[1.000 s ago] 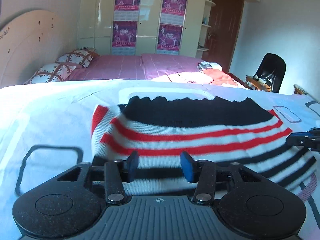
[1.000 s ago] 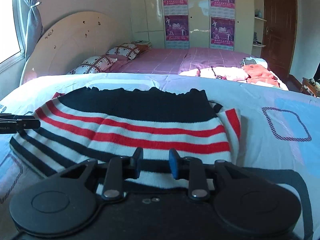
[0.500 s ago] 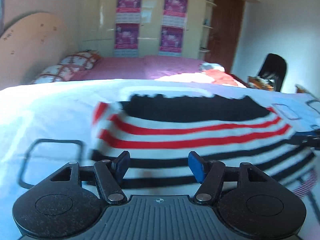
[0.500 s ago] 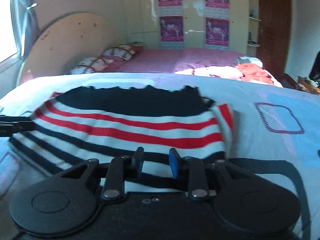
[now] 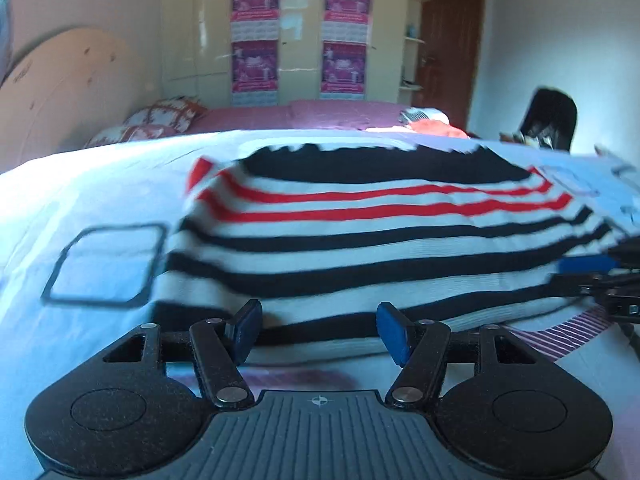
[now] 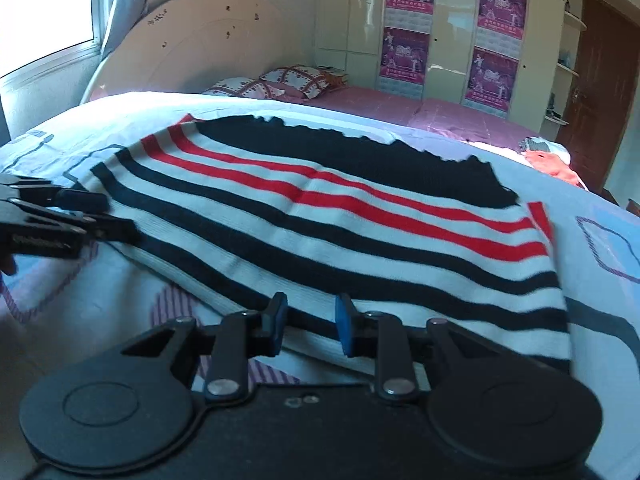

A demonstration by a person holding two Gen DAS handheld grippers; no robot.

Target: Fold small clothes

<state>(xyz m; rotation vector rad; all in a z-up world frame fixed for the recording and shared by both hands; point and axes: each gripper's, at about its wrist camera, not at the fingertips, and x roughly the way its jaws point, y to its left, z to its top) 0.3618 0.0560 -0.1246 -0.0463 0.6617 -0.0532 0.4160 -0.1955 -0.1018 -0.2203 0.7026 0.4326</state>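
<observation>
Bedroom, pale printed bedsheet (image 5: 100,184): a red, white and black striped knitted garment (image 5: 360,232) lies flat ahead of both tongs, its near hem between the parted left tongs (image 5: 318,330) and the narrower, just-closing right tongs (image 6: 310,324), neither visibly clamped. Folding appears barely begun.

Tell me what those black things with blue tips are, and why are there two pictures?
They are grippers, pinching tools a person holds, one in each hand. Each carries a camera looking along its fingers, so you get two pictures. One shows the left gripper, with its jaws open. The other shows the right gripper, its jaws narrower and just closing a little. Both point at the near edge of a striped top lying flat on a bed sheet. Neither pinches the top yet. Each gripper also peeks into the other's picture from the side.
</observation>
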